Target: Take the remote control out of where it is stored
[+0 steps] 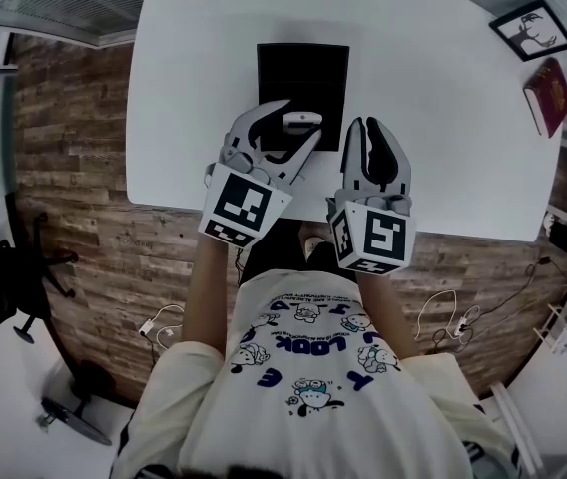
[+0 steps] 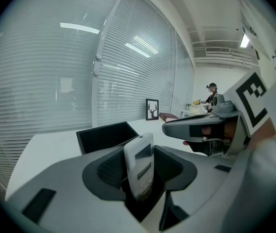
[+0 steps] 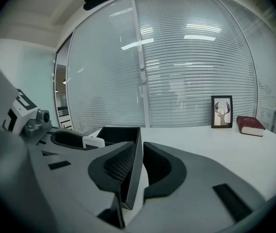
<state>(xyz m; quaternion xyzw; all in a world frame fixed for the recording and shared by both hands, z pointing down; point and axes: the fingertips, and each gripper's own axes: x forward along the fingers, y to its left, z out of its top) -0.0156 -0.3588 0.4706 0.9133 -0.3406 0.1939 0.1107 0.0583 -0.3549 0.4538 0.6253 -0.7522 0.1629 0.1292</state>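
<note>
- Your left gripper (image 2: 138, 178) has its jaws partway open and clamped on the lower end of the remote (image 1: 301, 120). The remote stands upright between the pads, over the near end of the box (image 1: 298, 73).
- Risk, as I judge it: you pinch only a short end of the remote. A quick tilt or a looser squeeze could let it pivot and drop into the box or onto the table (image 1: 443, 118).
- Your right gripper (image 3: 140, 166) has its jaws nearly together with the box's near wall between them, seemingly pinching it. Pulling or lifting there could drag or tip the box.
- Both grippers sit close together, so swinging the remote to your right could knock one against the other.
- Count: two grippers, one remote, one box and one table. Farther off are one picture frame (image 1: 533, 28) and one red book (image 1: 548, 96).
</note>
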